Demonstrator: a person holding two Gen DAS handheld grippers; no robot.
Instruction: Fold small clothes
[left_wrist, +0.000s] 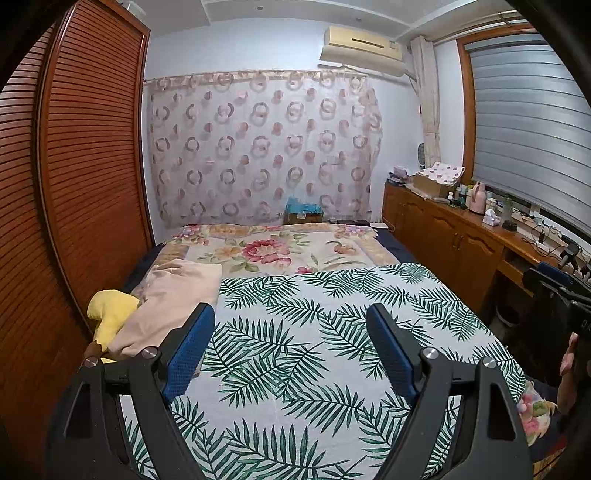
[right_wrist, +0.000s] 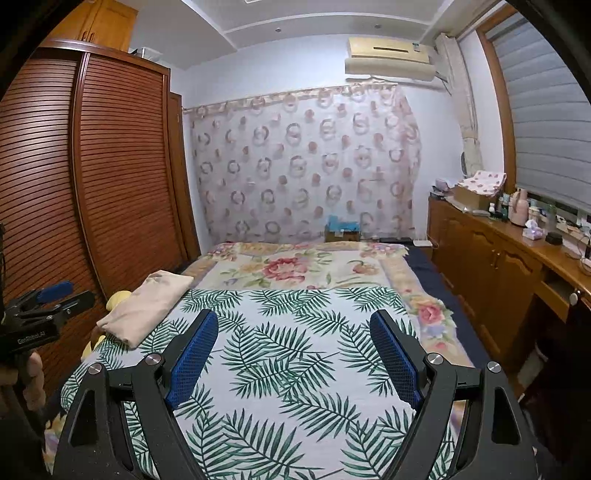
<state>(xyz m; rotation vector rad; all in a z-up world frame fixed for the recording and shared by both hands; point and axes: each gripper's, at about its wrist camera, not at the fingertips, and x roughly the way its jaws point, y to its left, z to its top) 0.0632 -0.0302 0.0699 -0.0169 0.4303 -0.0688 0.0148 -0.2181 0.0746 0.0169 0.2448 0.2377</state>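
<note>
Both claws hover released and empty above a bed (left_wrist: 295, 369) covered with a palm-leaf sheet: left claw (left_wrist: 291, 321), right claw (right_wrist: 293, 325). A folded beige garment (left_wrist: 173, 299) lies at the bed's left edge, resting partly on a yellow cloth (left_wrist: 109, 314), beside a wooden wardrobe (left_wrist: 92, 177).

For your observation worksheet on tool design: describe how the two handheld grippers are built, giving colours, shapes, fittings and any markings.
Both match: the left gripper and right gripper have matte black angular arms with triangular cut-outs, round silver pivot bolts, and flat blue textured pads. Seen from the right wrist view, the left gripper's black body carries small white lettering, too small to read reliably.
</note>
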